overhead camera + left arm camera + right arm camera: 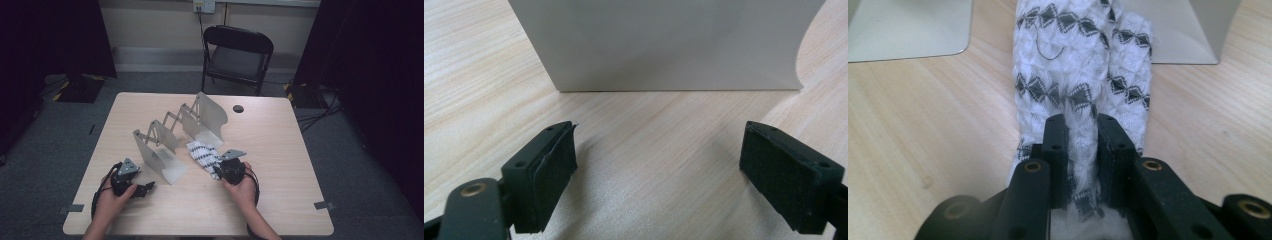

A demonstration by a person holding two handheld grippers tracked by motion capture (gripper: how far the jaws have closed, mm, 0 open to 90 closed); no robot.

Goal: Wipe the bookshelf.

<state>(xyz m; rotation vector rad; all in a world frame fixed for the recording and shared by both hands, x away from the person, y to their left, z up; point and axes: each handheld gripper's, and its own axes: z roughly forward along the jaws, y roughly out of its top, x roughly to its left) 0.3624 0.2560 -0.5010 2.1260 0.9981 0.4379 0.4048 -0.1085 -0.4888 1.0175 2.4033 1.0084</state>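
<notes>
A white knitted cloth with black diamond patterns lies folded on the wooden table, just in front of the far panel of a metal expanding rack. My right gripper pinches a fold of the cloth between its two black jaws. My left gripper rests low at the table's front left. It is open, with bare wood between its pads, and it faces the rack's near panel.
The rack's flat base plates lie on the table either side of the cloth. A round cable hole is at the table's back right. A black folding chair stands beyond the far edge.
</notes>
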